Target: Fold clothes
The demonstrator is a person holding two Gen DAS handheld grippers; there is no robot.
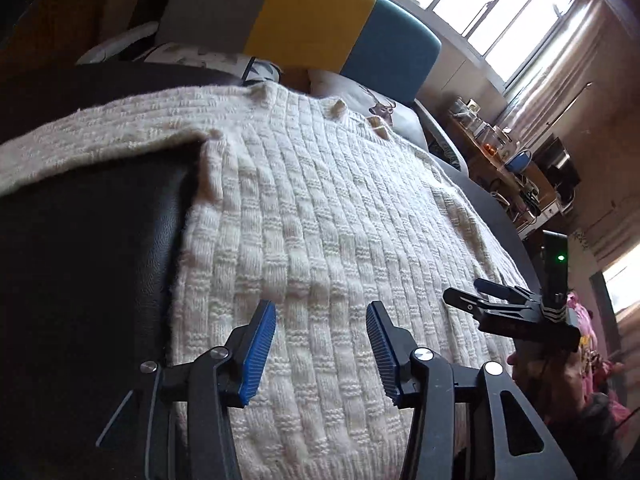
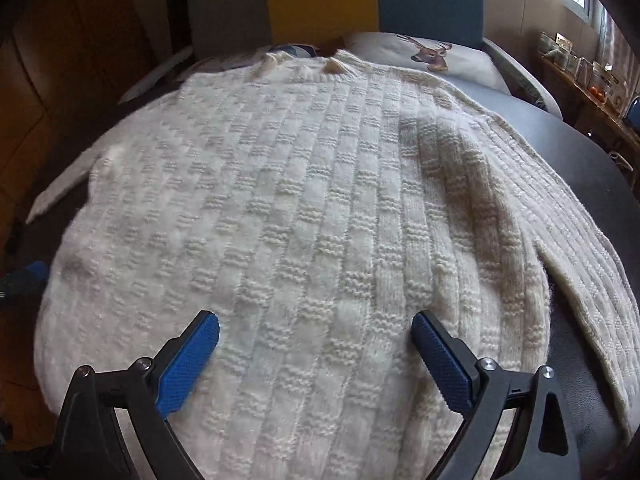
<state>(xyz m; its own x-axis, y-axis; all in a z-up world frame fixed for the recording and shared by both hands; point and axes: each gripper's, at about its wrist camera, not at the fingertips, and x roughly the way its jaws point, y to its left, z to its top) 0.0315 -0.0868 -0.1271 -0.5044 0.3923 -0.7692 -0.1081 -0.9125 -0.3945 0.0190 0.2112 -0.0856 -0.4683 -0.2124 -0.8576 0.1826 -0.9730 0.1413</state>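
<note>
Your left gripper (image 1: 320, 344) and right gripper (image 2: 316, 356) hover spread, empty, above the flat sweater (image 2: 304, 208). Likely next: grasp the sleeve (image 2: 592, 264) at 3 o'clock.

A black leather-like surface (image 1: 92, 248) is carrying a cream knitted sweater (image 1: 320, 220), which is lying flat with its sleeves spread, neck toward a deer-print pillow (image 2: 432, 60).
</note>
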